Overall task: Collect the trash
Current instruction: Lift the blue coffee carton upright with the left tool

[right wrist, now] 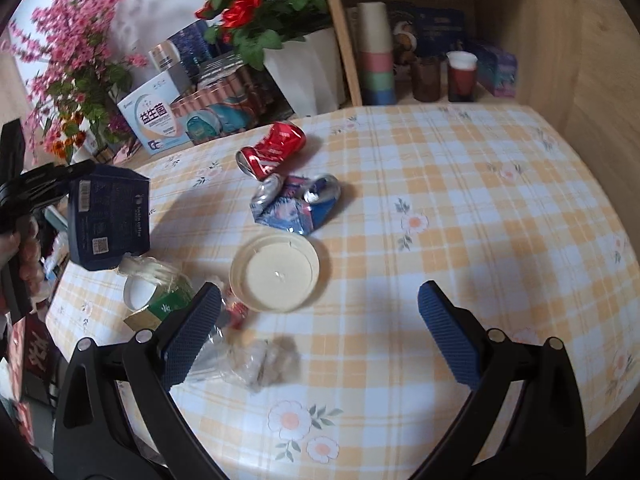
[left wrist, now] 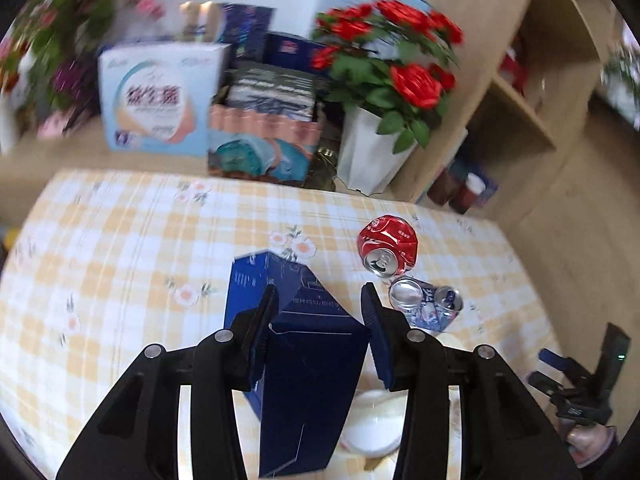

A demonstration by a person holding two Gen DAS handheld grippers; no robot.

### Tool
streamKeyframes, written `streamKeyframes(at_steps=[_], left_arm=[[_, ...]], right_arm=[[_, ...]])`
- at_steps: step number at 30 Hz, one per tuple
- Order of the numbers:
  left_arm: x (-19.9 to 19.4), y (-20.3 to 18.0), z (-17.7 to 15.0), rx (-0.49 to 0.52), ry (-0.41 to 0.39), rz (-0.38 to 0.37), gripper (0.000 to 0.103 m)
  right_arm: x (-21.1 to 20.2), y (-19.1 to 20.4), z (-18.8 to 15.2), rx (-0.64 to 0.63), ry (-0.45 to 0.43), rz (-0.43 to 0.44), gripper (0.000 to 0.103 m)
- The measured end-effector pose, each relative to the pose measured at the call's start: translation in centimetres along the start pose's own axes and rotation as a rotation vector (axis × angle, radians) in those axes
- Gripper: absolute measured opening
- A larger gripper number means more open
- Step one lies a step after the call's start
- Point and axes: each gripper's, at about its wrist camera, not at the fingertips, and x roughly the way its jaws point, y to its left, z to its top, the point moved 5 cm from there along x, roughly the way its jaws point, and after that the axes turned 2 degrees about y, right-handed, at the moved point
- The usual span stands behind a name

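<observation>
Sitting clamped between the left hand-held gripper [left wrist: 320,312] pads, dark blue box [left wrist: 308,380]

On the checked tablecloth [right wrist: 460,184]: two crushed cans, one red [right wrist: 274,148], one blue [right wrist: 298,204]. One round lid [right wrist: 276,276]. One dark blue carton [right wrist: 108,216]. One crumpled plastic wrapper [right wrist: 260,360]. Two flower pots behind.

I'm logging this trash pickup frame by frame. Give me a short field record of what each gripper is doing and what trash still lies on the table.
left gripper: shut on the dark blue carton, lifted off the table
right gripper: open, empty, above the tablecloth
cans on table: crushed red can, crushed blue can beside it
other trash: round white lid, crumpled clear plastic, green-labelled bottle near the table edge
background: red flowers in white pot
</observation>
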Motion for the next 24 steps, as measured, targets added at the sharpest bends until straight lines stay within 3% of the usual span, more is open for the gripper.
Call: streamKeyframes(at_steps=[3,13,24], left_arm=[[-1.6,2.1,-1.2,-0.063,0.019,-0.028,0.041],[-3.1,6.4,-8.1,-0.084,0.183,0.015,0.04],[-2.7,10.9,-9.6,-0.263,0.242,-0.01,0.039]], right_arm=[[0.1,0.9,1.0,-0.017,0.006,0.004,0.097],[0.7,5.1,1.3,-0.086,0.03,0.026,0.097],[0.4,6.7,0.5,-0.108,0.044,0.028,0.097]])
